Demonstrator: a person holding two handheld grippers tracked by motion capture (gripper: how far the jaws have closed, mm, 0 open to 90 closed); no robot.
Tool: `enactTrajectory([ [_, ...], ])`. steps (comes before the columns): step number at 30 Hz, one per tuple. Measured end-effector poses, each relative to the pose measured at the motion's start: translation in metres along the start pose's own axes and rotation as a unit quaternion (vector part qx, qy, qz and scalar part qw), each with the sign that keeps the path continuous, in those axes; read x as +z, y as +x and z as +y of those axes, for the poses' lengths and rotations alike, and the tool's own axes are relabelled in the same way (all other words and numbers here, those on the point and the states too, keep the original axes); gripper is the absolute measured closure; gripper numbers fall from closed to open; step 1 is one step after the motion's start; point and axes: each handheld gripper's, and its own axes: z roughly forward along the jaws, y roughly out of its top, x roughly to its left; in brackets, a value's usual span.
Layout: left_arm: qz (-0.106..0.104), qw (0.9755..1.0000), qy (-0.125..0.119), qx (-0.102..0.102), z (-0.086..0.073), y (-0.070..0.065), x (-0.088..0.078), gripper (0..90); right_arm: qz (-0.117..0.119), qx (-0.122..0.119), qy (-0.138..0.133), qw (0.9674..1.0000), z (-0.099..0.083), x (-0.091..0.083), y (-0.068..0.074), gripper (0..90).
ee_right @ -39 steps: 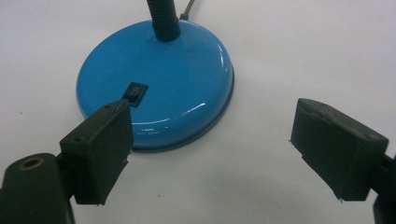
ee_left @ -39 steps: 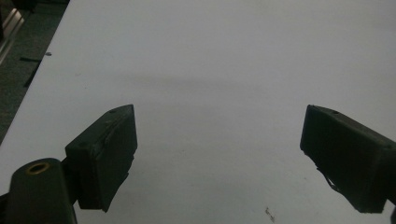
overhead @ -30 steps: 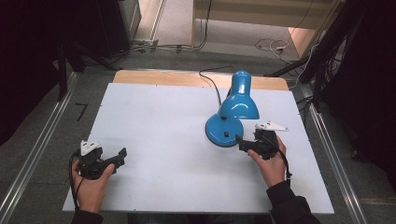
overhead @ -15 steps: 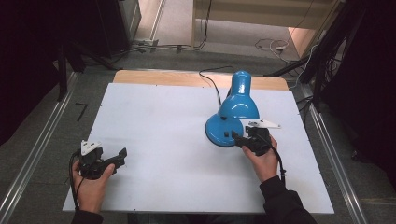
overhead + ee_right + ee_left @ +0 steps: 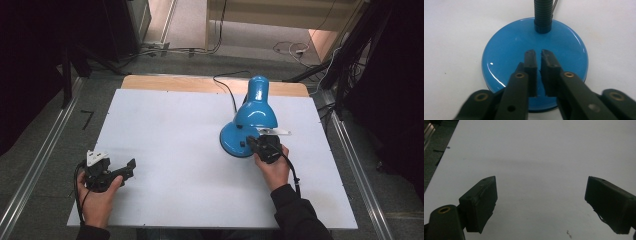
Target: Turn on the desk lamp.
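My right claw (image 5: 537, 53) has just been closing; its jaws are pressed nearly together with nothing between them, tips over the blue lamp base (image 5: 506, 47). The black neck (image 5: 543, 15) rises at 12 o'clock. The lamp (image 5: 255, 107) stands right of centre on the white surface (image 5: 165, 130). My left claw (image 5: 540, 200), spread wide and empty, rests at 8 o'clock.
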Motion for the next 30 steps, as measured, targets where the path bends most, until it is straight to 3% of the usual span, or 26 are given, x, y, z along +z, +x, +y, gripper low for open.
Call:
enactTrajectory([
  [30, 0.000, 1.0000, -0.002, 0.000, 0.000, 0.000, -0.001, 12.1, 0.017, -0.010, 0.007, 0.9998, -0.003, 0.006, 0.011, 87.9],
])
